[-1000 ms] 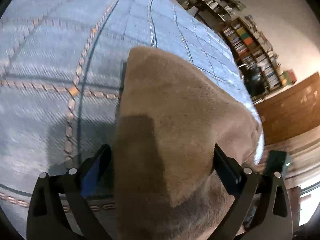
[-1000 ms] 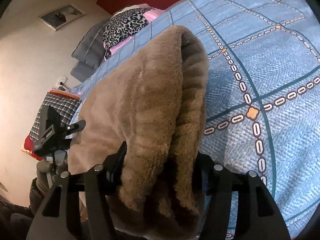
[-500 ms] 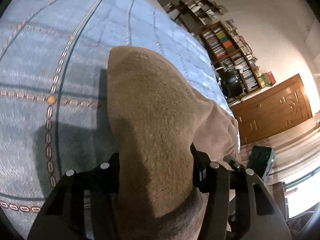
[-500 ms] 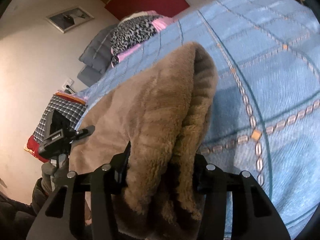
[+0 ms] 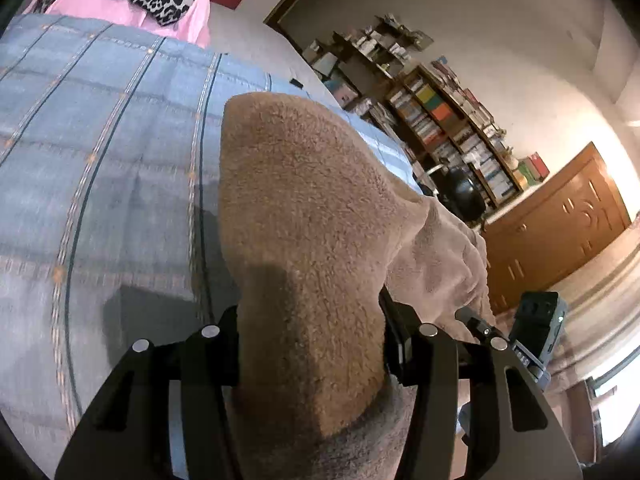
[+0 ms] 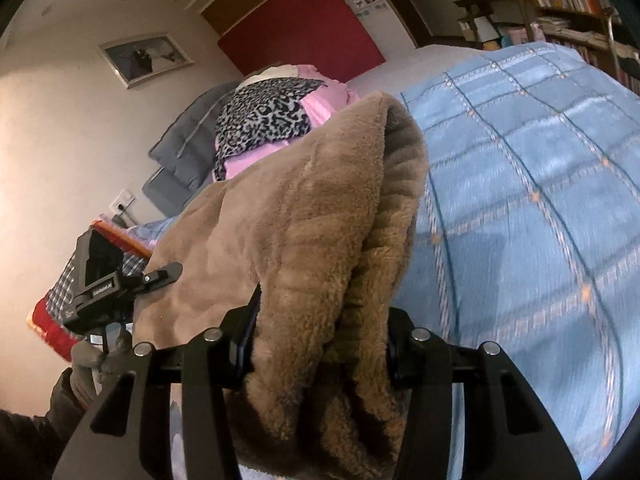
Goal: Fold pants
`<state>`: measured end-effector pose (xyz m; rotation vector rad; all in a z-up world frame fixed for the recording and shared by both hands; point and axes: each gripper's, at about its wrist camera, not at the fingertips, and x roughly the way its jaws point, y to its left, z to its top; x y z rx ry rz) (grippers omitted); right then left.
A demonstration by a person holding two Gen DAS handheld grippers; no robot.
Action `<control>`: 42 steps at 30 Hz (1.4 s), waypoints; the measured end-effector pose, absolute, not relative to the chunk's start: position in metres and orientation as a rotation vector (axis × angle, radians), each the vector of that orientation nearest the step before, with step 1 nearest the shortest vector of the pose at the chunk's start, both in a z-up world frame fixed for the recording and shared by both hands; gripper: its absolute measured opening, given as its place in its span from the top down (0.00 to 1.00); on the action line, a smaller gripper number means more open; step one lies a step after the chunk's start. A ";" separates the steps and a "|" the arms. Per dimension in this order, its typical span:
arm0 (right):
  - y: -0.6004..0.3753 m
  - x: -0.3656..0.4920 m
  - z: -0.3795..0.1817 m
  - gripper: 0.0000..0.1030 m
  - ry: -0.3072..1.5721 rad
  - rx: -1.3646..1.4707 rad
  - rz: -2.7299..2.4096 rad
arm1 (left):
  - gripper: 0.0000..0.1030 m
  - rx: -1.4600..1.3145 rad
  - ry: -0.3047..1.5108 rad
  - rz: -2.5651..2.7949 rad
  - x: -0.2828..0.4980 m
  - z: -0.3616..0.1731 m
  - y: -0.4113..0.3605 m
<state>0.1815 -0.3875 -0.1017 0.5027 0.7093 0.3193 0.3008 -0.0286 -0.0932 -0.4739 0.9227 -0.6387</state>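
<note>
Brown fleece pants (image 5: 316, 216) fill the middle of both wrist views and hang lifted above a blue patterned bedspread (image 5: 100, 168). My left gripper (image 5: 310, 344) is shut on one thick fold of the fleece. The right gripper (image 6: 320, 340) is shut on another bunched fold of the pants (image 6: 312, 216), with a ribbed cuff edge showing at the top right of it. The fabric hides the fingertips of both grippers. In the right wrist view the other gripper's black body (image 6: 108, 280) shows at the left, held by a gloved hand (image 6: 92, 364).
A pink and leopard-print pile (image 6: 272, 116) and a grey pillow (image 6: 180, 160) lie at the head of the bed. Bookshelves (image 5: 440, 128) and a wooden cabinet (image 5: 560, 232) stand beyond the bed's far side. A plaid bundle (image 6: 64, 292) sits by the wall.
Both grippers closed on the fleece, the left from wide open. Both then rose and moved along the bed, lifting the pants; the pillows and the room's far wall came into view.
</note>
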 end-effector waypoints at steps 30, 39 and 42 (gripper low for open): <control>-0.382 0.230 -0.112 0.38 0.694 0.130 0.026 | 0.20 -0.239 0.841 -0.486 0.343 -0.119 -0.039; -0.384 0.222 -0.145 0.36 0.814 0.083 -0.097 | 0.20 -0.001 0.824 -0.482 0.301 -0.145 -0.067; -0.376 0.224 -0.154 0.33 0.807 0.024 -0.128 | 0.20 0.036 0.817 -0.466 0.298 -0.157 -0.070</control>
